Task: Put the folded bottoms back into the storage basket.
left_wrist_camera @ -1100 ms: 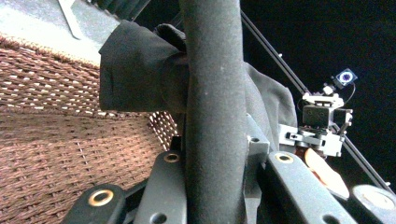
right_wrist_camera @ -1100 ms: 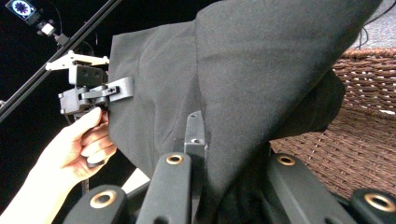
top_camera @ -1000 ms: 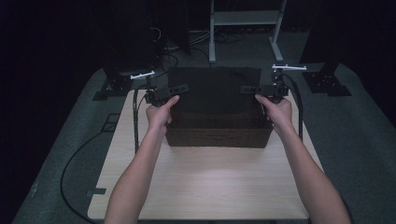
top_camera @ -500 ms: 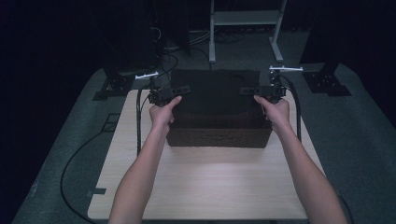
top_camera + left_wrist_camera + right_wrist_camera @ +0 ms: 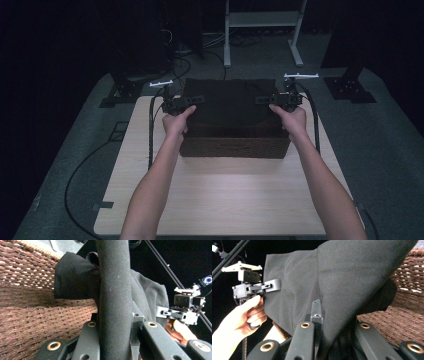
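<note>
Between both hand-held grippers: black cloth [image 5: 227, 102] stretched over wicker basket [image 5: 235, 140]; left hand-held gripper [image 5: 186, 101] and right hand-held gripper [image 5: 267, 100] each pinching cloth edge.

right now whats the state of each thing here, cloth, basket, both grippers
black cloth: held spread over the basket, one edge in each gripper
wicker basket: upright on the table, top covered by the cloth
left gripper: shut on the cloth
right gripper: shut on the cloth
table: bears the basket
</note>
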Demonstrator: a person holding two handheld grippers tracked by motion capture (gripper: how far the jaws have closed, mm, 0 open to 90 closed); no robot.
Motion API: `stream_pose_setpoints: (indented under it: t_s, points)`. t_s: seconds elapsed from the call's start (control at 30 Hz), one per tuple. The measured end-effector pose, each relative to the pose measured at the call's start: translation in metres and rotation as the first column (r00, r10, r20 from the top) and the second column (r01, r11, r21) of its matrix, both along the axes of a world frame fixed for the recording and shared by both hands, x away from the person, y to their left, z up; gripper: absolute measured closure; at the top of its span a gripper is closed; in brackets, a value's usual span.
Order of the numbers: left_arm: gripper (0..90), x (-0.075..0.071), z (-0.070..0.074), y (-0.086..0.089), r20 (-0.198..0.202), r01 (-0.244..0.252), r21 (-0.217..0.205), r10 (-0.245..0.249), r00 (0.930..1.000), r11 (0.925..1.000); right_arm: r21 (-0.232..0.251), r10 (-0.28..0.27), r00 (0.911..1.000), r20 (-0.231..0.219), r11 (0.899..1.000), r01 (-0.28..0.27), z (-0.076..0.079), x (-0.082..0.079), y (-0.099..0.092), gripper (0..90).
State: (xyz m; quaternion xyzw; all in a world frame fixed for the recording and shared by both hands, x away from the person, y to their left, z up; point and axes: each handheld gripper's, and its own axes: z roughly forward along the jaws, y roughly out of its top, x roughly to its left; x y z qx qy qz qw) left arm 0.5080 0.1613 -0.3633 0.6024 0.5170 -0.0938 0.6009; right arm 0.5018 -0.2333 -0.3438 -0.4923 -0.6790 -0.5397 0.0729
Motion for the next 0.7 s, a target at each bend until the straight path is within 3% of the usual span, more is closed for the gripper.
stream_pose_setpoints:
  t_s: [0.7]
  points:
    - [76.2, 0.014, -0.021, -0.002, -0.045, -0.015, 0.041, 0.016, 0.9989, 0.999, -0.04, -0.012, 0.9988, -0.048, 0.999, 0.01, -0.021, 0.015, 0.004, 76.9]
